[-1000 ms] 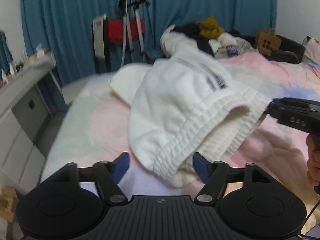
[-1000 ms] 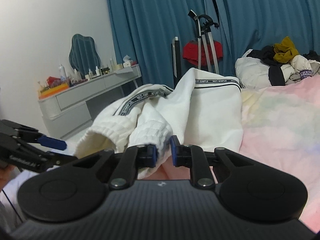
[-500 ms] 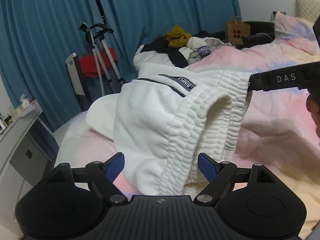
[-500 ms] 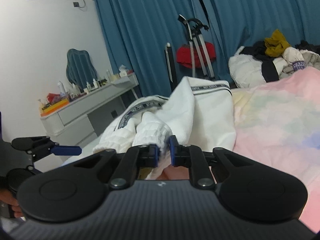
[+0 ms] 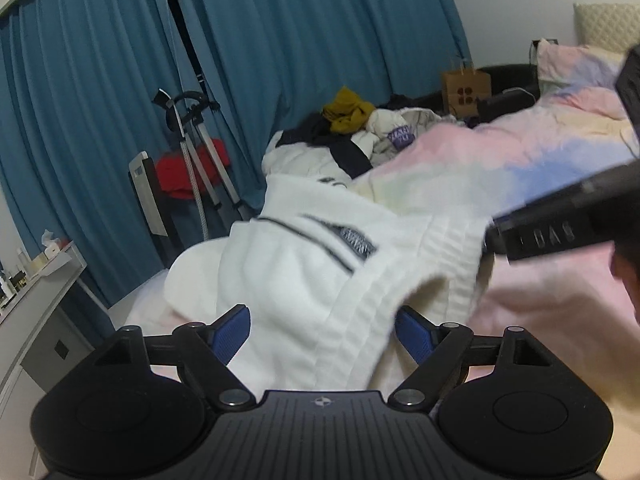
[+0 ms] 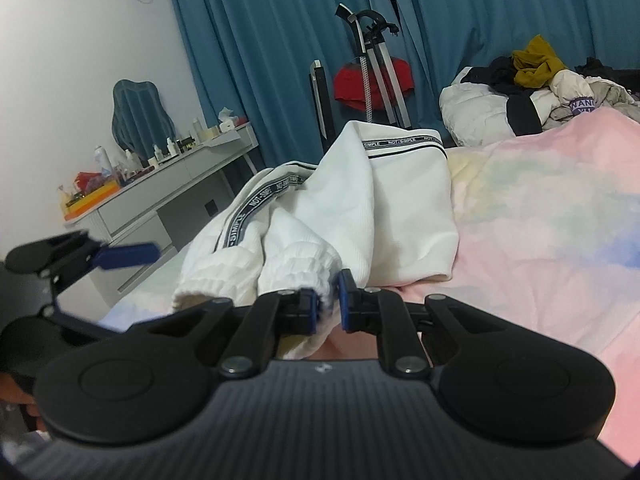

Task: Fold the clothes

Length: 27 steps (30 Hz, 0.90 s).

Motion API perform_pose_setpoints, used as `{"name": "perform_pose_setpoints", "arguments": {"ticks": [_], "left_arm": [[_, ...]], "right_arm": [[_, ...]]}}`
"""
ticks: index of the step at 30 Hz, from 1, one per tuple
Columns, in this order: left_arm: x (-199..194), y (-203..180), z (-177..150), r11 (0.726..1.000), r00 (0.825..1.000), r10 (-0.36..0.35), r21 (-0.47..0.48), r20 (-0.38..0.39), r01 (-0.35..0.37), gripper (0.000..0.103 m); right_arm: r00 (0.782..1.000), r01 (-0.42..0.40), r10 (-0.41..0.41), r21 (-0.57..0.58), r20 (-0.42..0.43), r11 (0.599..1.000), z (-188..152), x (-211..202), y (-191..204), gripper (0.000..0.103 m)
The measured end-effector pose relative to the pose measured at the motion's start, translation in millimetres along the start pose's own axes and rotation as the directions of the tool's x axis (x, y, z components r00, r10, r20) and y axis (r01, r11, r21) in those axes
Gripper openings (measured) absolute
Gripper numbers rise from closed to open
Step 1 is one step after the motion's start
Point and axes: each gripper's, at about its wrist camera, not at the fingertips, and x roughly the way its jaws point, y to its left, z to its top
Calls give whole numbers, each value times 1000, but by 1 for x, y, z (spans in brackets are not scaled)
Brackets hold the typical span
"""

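White sweatpants with a black-and-grey lettered side stripe lie bunched on the pastel bedspread. My left gripper is open, and the ribbed waistband hangs between its blue pads without being pinched. My right gripper is shut on the elastic waistband of the sweatpants and holds it lifted off the bed. The right gripper's black body shows at the right of the left wrist view. The left gripper's open blue finger shows at the left of the right wrist view.
A pile of unfolded clothes lies at the far end of the bed. A grey dresser with bottles stands on the left. A garment steamer and red chair stand before blue curtains. A paper bag sits at the back.
My left gripper has moved closer and tilted up, so the waistband now sits between its open fingers. My right gripper keeps its hold and has lifted the waistband slightly.
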Motion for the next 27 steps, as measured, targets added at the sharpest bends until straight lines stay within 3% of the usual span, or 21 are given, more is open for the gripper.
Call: {"name": "perform_pose_setpoints", "arguments": {"ticks": [4,6,7,10,12,14,20,22,27], "left_arm": [[17,-9,10,999,999,40,-15,8,-40,66],[24,-8,15,998,998,56,-25,-4,-56,50],[26,-6,17,997,998,65,-40,-16,-66,27],[28,11,24,989,996,91,-118,-23,-94,13],[23,30,29,974,993,117,-192,-15,-117,12],[15,61,37,944,988,152,-296,-8,-148,11],[-13,185,63,797,969,248,-570,5,-201,10],[-20,226,70,766,960,279,-606,13,-214,9],[-17,308,72,740,955,296,-631,-10,-235,9]], "right_arm": [[1000,-2,2,3,4,1000,1,-3,-2,14],[1000,-1,1,18,0,1000,-1,-3,-6,14],[1000,-2,2,27,-2,1000,-2,-3,-8,14],[1000,-10,11,57,-8,998,-4,-4,-12,13],[1000,-21,22,89,-12,996,-7,-6,-14,12],[999,-39,41,135,-16,990,-10,-10,-18,10],[991,-121,133,264,-30,957,-18,-24,-6,9],[981,-174,189,280,-30,944,-19,-26,12,9],[932,-334,356,226,-64,915,-19,-5,85,10]]}}
